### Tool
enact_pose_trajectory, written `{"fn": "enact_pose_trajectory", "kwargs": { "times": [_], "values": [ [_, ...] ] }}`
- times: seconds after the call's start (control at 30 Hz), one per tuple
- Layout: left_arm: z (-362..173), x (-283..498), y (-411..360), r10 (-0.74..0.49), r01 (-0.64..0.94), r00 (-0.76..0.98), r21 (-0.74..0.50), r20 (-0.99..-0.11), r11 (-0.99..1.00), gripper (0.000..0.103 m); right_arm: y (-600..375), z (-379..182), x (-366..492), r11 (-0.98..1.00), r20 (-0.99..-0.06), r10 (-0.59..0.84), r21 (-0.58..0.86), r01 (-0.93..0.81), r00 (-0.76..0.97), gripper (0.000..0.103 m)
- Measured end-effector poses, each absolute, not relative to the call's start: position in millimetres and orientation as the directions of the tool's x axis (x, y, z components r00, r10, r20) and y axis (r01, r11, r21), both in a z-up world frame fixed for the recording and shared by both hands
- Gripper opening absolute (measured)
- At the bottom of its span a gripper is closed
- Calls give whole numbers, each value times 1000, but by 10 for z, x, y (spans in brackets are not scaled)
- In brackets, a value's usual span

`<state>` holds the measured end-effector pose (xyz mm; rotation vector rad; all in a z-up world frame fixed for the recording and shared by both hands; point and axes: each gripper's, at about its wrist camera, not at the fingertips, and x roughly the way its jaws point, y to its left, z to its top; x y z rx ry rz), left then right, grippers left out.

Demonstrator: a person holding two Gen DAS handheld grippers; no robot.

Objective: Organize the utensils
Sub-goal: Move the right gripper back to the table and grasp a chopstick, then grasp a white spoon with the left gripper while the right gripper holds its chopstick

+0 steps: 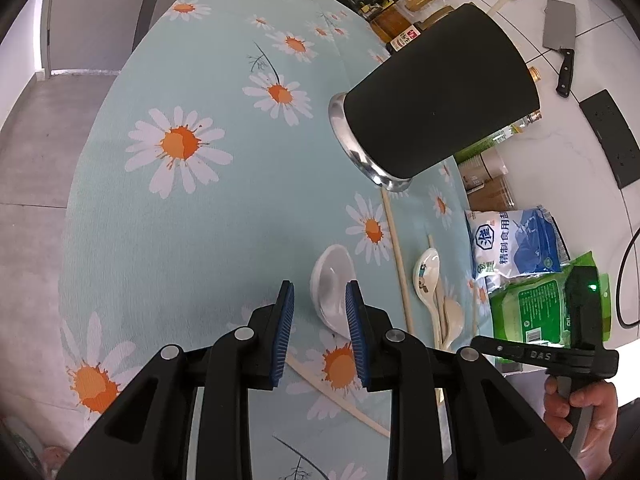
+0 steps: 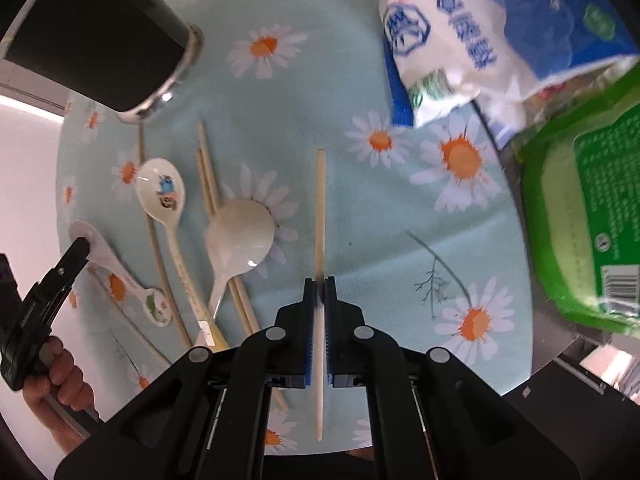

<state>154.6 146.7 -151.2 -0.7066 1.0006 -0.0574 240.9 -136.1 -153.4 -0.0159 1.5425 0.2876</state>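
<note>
Two grippers work over a daisy-print tablecloth [image 2: 320,100]. Pointing straight down, the right gripper [image 2: 319,280] has its blue pads clamped tight on a single pale chopstick [image 2: 320,200], which runs ahead of the fingertips and back between the jaws. Left of it lie three spoons [image 2: 240,232] and more chopsticks [image 2: 208,176]; a black utensil holder [image 2: 104,36] stands farther ahead to the left. The left gripper [image 1: 320,292] hangs partly open, gripping nothing, a white spoon [image 1: 332,284] just beyond its fingertips.
</note>
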Motion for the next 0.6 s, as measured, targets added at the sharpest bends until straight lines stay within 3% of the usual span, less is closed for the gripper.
{"fn": "enact_pose_trajectory", "kwargs": {
  "times": [0.1, 0.17, 0.6],
  "values": [
    [-1514, 1558, 1459, -349, -271, 559, -564, -752, 780, 20, -1392, -1454, 2358, 962, -981, 191, 183, -201, 19, 5],
    [-1524, 1562, 1461, -351, -275, 560, -568, -750, 775, 6, -1400, -1381, 2329, 960, -980, 194, 181, -215, 37, 5],
    [-1297, 1559, 1386, -294, -280, 596, -536, -747, 796, 5, -1599, -827, 2408, 919, -956, 263, 207, -335, 131, 5]
  ]
}}
